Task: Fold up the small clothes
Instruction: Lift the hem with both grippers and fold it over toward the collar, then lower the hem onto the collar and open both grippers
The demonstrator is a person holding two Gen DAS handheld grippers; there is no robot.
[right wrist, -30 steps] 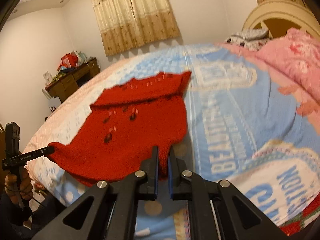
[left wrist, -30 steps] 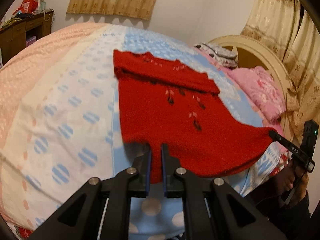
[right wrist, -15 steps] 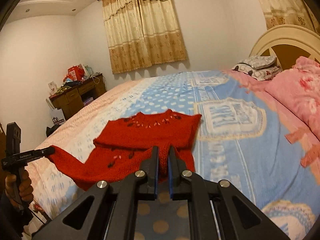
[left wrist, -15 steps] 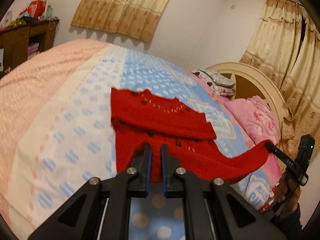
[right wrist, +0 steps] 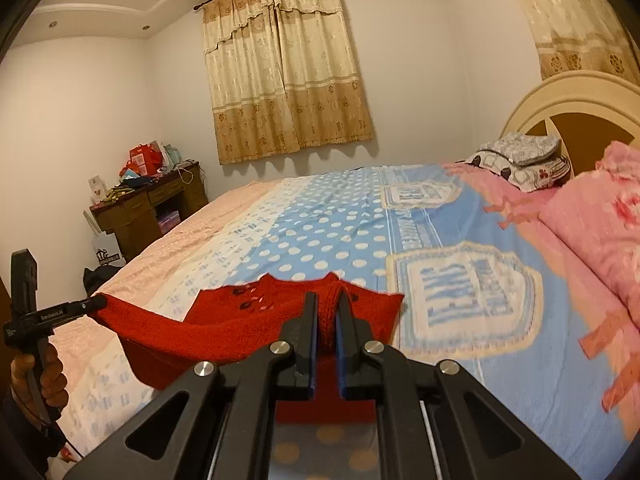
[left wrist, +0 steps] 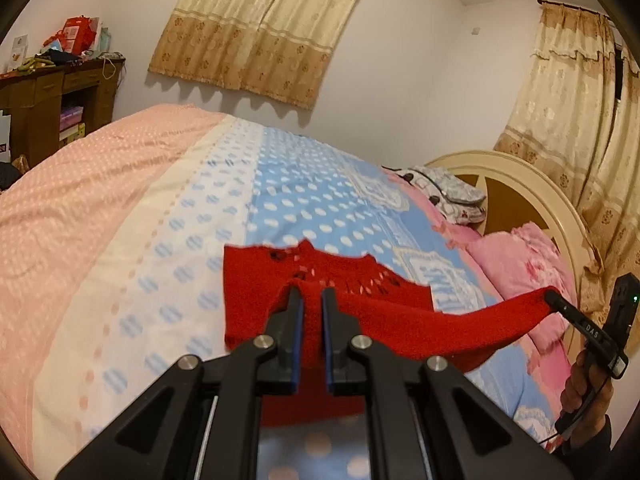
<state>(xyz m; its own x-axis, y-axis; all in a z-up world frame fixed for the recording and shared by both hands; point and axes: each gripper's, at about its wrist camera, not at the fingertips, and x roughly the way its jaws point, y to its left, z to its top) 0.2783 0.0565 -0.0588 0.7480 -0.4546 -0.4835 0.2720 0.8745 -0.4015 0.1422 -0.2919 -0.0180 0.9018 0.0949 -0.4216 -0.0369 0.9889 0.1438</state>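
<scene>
We see a bright red knitted garment [left wrist: 256, 280] with small eyelet holes near its top, against a bedspread [left wrist: 304, 200] banded in pale pink with tiny white dots, cream with striped blue ovals, and sky blue with white polka dots and cream crest badges lettered in blue. We note pink floral pillows [right wrist: 592, 220], a grey-and-white patterned pillow [right wrist: 520, 160] and a cream headboard [right wrist: 576, 92] with brown panels. We also see beige curtains [right wrist: 280, 60] with a darker tan flowered band, white walls, a dark brown desk [right wrist: 148, 208] bearing red bags, and black grippers with blue pads [left wrist: 295, 344].
</scene>
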